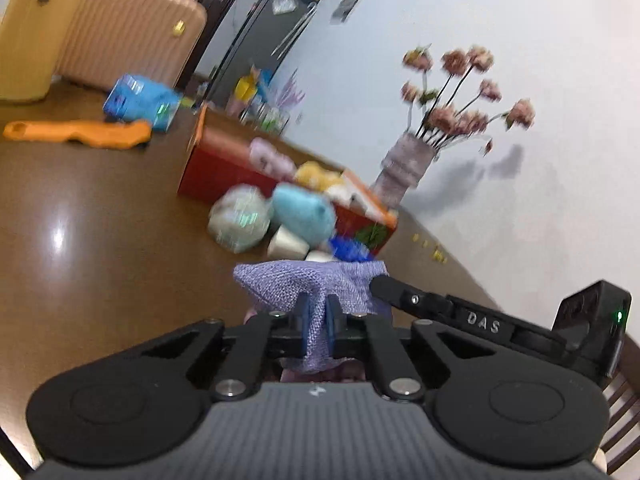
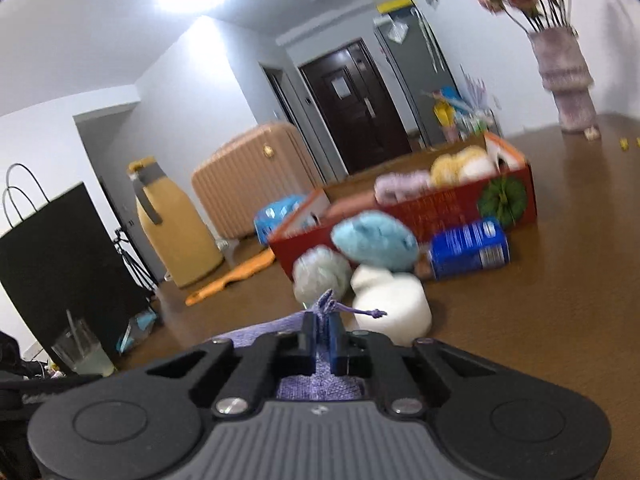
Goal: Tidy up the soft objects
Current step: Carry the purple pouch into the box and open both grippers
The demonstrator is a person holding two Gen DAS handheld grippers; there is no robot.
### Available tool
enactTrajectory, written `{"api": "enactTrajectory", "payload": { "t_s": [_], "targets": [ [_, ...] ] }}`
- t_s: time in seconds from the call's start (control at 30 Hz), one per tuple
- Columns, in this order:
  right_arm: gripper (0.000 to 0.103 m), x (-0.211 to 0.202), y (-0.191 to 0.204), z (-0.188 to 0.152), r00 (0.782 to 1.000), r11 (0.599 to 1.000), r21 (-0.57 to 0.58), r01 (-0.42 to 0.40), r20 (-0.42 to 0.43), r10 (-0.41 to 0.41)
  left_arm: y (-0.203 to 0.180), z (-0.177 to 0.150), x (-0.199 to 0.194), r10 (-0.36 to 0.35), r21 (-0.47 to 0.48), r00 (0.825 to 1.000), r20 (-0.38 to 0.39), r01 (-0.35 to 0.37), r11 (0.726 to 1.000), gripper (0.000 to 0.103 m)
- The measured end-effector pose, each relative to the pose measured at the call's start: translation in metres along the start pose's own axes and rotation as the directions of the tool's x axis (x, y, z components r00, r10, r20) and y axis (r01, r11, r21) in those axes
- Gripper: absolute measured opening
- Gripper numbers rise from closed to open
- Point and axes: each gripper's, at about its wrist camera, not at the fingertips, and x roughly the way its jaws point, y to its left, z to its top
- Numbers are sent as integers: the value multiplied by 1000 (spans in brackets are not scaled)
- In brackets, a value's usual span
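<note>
Purple knit cloth (image 1: 308, 280) is pinched by both of my grippers at once, lifted above the brown table (image 1: 100, 208) on the near side of the red box (image 1: 224, 168). Left gripper (image 1: 316, 320) is clamped on a fold of it, and right gripper (image 2: 323, 334) is clamped on a bunched corner with a small tassel sticking out past the tips. Box already has pink and yellow plush in it; a light blue plush (image 2: 374, 242), a pale green ball (image 2: 322, 274) and a white soft lump (image 2: 394, 304) lie just in front of the box, a blue can (image 2: 468, 250) beside them. Frames are blurred, so I can't tell how much cloth hangs below. Judgement: step is carrying or spreading the cloth toward the box. To do it well I'd keep both pinches firm, hold the two grips level so the knit doesn't sag onto the toys, clear the near box wall before lowering, and let go of one side only once the cloth rests inside. Risk: thin corner slipping from the right pinch.
</note>
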Motion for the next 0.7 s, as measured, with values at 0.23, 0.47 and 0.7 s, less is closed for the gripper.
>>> {"api": "enactTrajectory", "payload": {
  "t_s": [0.23,0.47,0.7],
  "targets": [
    [5,14,17,65,999,997,-72,-9,50,13,-19,70,20,-7,107,998,60,1,994,8],
    [5,75,10,134,999,997,-69,-34,20,35,-9,145,83,27,148,998,53,-34,988,7],
    [5,179,-14,164,993,999,-39,0,-116,-4,42,169,170,182,112,983,-23,-178,978,7]
  ]
}}
